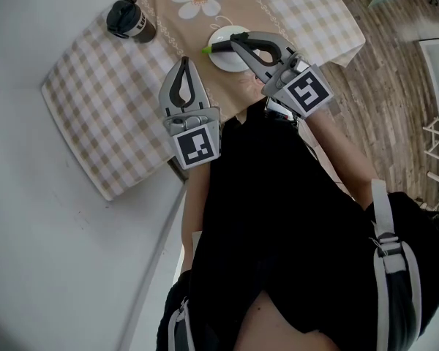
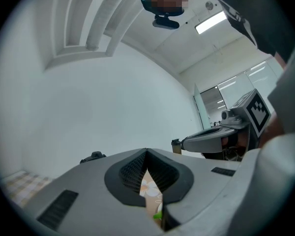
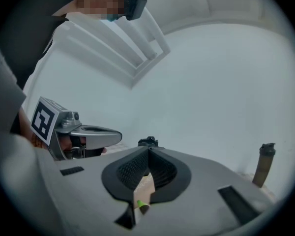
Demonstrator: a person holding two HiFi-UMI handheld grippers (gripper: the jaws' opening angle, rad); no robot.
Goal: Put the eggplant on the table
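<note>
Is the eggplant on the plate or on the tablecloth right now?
On the plate: in the head view the eggplant lies across the white plate, its green stem at the left rim.

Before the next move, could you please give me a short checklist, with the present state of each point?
1. Right gripper is at the eggplant, over the white plate: ok.
2. Its jaws are together: ok.
3. The jaws really grip the eggplant: cannot tell.
4. Left gripper is shut, empty and apart from the plate: ok.
5. Bare tablecloth beside the plate for setting down: ok.
6. Dark bottle stands well away from the plate: ok.
</note>
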